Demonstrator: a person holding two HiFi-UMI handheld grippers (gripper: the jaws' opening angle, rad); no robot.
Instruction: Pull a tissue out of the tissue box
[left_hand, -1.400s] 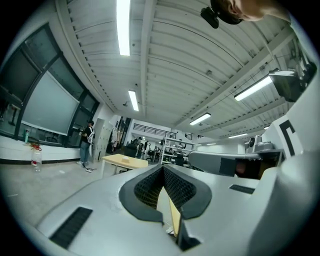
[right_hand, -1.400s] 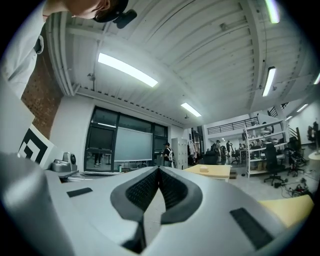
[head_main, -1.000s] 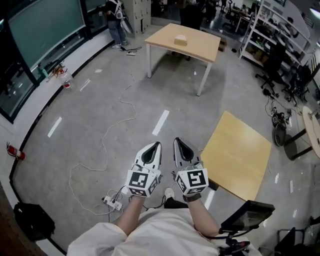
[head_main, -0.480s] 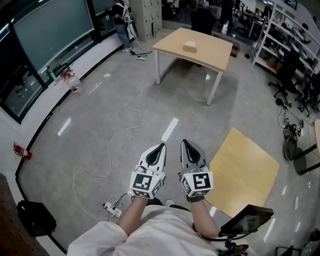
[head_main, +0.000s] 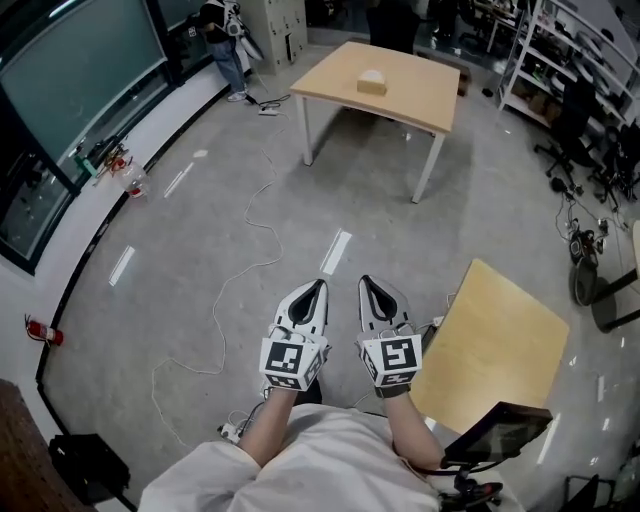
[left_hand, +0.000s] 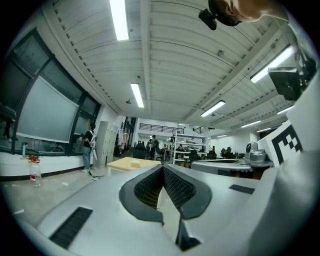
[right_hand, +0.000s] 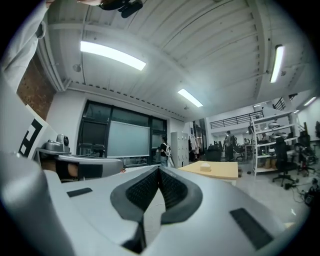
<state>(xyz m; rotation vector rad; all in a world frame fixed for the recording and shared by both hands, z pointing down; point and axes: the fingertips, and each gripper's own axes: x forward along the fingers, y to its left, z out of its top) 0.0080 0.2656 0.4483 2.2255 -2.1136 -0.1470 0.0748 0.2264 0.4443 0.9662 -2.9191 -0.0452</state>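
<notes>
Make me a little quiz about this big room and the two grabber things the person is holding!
1. True or false: the small beige tissue box sits on the light wooden table.
2. Pick one. The jaws of the left gripper and the right gripper are: A) wide apart, B) closed together with nothing in them, C) pinching a tissue.
3. What colour are that table's legs?

Key: 1 true; 2 B; 3 white.
</notes>
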